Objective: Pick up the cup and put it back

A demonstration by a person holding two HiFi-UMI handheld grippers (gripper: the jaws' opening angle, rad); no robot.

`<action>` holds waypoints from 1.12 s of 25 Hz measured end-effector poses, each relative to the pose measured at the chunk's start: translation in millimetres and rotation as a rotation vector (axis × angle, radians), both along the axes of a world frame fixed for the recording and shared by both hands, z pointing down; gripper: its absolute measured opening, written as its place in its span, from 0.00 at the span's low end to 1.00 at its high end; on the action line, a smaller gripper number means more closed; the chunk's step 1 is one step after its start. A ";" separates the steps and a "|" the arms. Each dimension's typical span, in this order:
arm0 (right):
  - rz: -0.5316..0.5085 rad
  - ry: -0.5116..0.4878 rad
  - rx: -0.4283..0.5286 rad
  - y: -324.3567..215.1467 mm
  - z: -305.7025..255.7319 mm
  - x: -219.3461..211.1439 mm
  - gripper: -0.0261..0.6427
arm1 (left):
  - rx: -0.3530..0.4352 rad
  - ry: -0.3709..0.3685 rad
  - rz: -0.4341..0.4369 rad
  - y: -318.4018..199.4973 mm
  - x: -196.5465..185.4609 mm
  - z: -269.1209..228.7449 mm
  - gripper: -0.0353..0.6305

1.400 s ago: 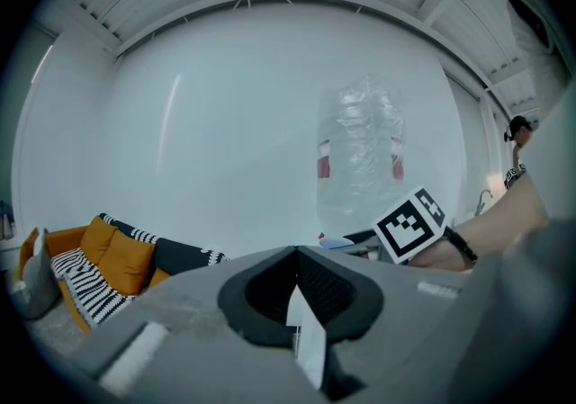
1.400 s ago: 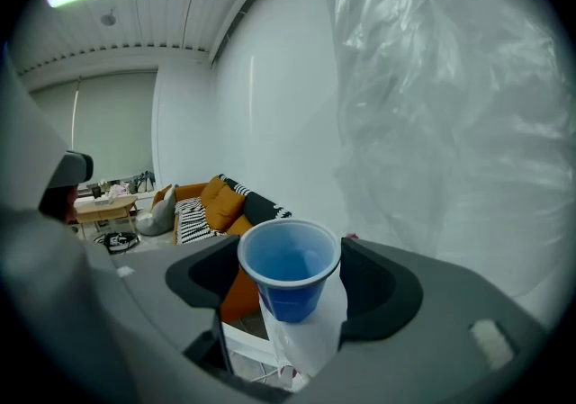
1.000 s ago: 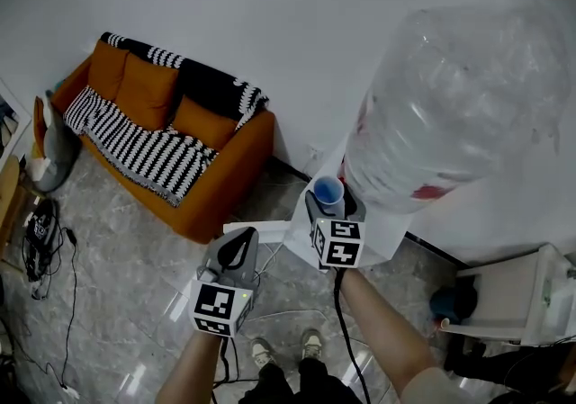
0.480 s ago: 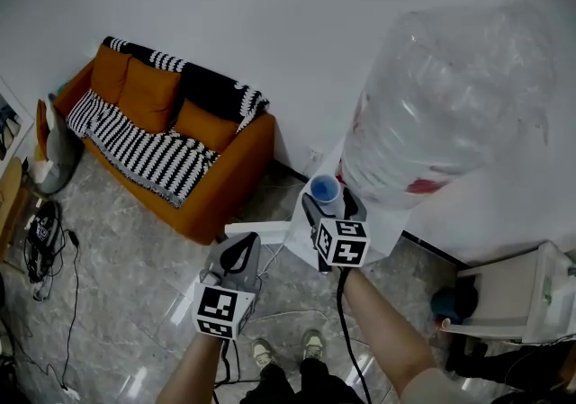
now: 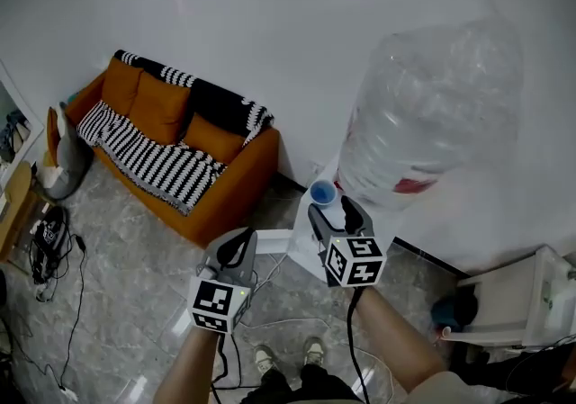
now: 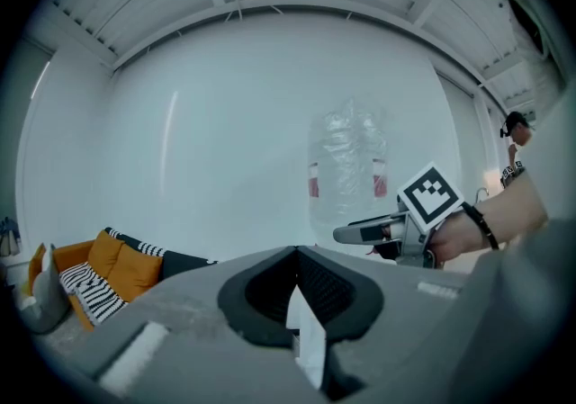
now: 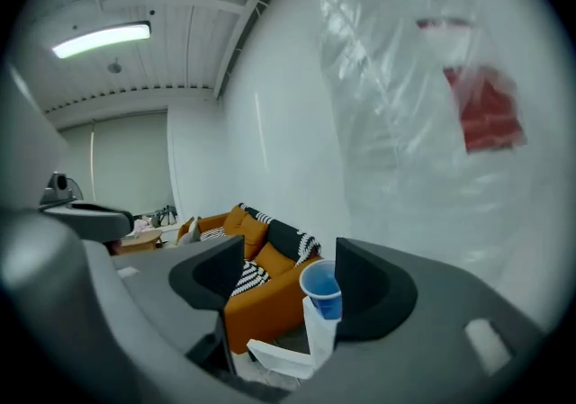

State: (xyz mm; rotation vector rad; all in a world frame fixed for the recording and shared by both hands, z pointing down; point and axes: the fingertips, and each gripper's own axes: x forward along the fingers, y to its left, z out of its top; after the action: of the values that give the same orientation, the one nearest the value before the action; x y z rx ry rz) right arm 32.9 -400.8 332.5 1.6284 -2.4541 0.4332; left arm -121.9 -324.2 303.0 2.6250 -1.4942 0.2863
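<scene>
Beside the big water bottle (image 5: 432,114), the blue cup (image 5: 322,193) stands free, put back or not yet lifted, between the wide, just-closing jaws of the right tongs (image 5: 331,210); the left tongs (image 5: 237,240) are shut and empty.

The grey, black-padded left gripper (image 5: 240,236) and right gripper (image 5: 334,212) carry black-and-white marker cubes (image 5: 217,303). A black cable (image 5: 353,339) trails the right.

HEAD VIEW: is looking steeply down from above onto left gripper (image 5: 236,247) and right gripper (image 5: 335,211), far over grey marble floor (image 5: 117,303) | LEFT GRIPPER VIEW: is facing roughly level toward plain white wall (image 6: 225,150) | RIGHT GRIPPER VIEW: is sitting close beside big clear plastic water bottle (image 7: 423,123) | SHARED: orange fabric sofa (image 5: 193,173) and bottle are showing in all three
</scene>
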 end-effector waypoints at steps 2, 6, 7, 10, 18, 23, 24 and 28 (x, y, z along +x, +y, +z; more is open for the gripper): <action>-0.044 0.020 0.041 11.8 -22.8 -5.3 0.50 | 0.015 0.003 0.000 5.5 -2.1 -13.4 0.06; -0.143 0.034 0.121 41.1 -71.7 -15.6 0.42 | 0.057 -0.004 -0.018 18.2 -7.1 -47.0 0.06; -0.170 0.034 0.139 49.3 -83.5 -17.9 0.39 | 0.079 -0.024 -0.020 22.1 -7.6 -55.6 0.06; -0.231 0.019 0.187 76.1 -119.3 -21.1 0.35 | 0.138 -0.058 -0.014 37.2 -6.9 -84.2 0.06; -0.317 -0.039 0.264 152.4 -192.1 -14.5 0.19 | 0.207 -0.036 0.001 85.5 0.6 -138.5 0.06; -0.377 -0.008 0.321 198.8 -214.8 -14.8 0.15 | 0.195 -0.016 0.025 119.5 9.1 -150.4 0.06; -0.382 -0.009 0.325 206.4 -217.4 -14.2 0.14 | 0.195 -0.016 0.025 126.4 10.2 -153.0 0.06; -0.384 -0.034 0.328 229.7 -224.6 -10.3 0.09 | 0.171 0.029 0.009 152.5 19.2 -162.2 0.06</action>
State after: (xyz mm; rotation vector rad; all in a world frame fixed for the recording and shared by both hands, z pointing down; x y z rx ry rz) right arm 22.6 -171.1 108.0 1.1991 -2.8932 0.0013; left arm -102.7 -171.8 140.8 2.7536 -1.5635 0.1259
